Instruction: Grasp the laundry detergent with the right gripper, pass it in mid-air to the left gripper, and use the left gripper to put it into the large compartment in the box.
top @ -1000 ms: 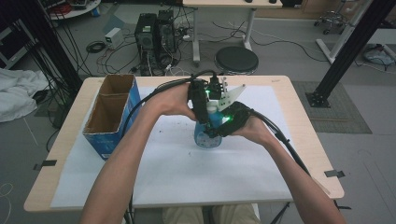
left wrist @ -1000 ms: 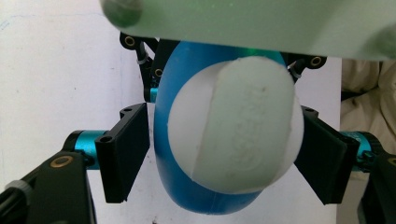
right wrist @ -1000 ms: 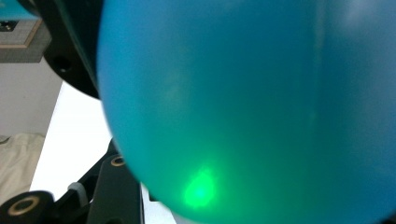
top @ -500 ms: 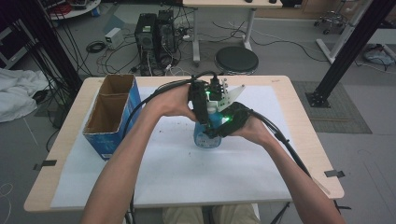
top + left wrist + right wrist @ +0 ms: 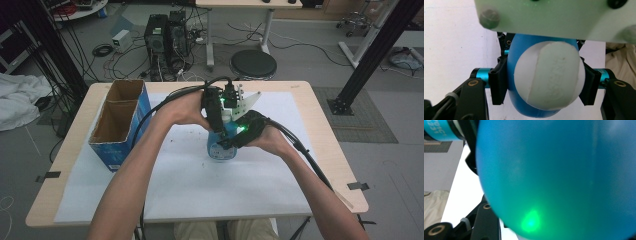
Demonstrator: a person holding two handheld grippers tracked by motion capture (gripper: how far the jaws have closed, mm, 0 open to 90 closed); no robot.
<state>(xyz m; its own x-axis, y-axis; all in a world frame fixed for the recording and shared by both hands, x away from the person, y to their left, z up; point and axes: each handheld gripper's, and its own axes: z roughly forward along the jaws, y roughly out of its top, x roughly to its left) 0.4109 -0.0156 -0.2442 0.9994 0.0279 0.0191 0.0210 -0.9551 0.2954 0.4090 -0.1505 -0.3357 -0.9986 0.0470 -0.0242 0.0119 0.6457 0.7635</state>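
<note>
Blue bottle [image 5: 220,146], rounded body, white cap [image 5: 549,75], upright at desk [image 5: 320,125] centre. Left gripper [image 5: 544,80] jaws just closed, pinching cap. Right gripper [image 5: 235,140] clamps bottle body.

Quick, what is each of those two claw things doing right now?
Left gripper: just closed on the white cap of the blue bottle.
Right gripper: shut on the blue bottle's body.

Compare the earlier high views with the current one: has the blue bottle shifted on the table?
No. The blue bottle stands at the same spot relative to the cardboard box.
</note>
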